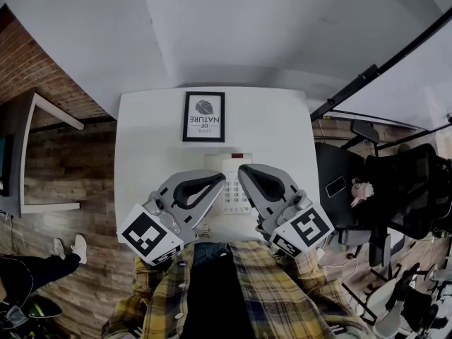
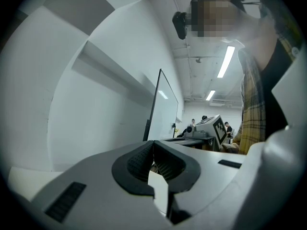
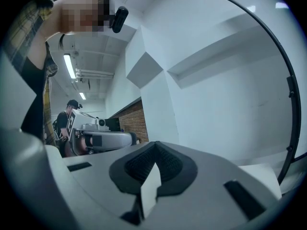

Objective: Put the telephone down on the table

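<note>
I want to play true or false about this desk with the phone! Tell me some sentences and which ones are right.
1. The white push-button telephone sits on the white table. True.
2. The left gripper is holding the telephone. False: its jaws are shut with nothing between them.
3. A black-framed leaf picture is on the table beyond the telephone. True.
4. The right gripper has its jaws wide open. False: they are shut and empty.
5. The person wears a plain red shirt. False: it is a yellow plaid shirt.
</note>
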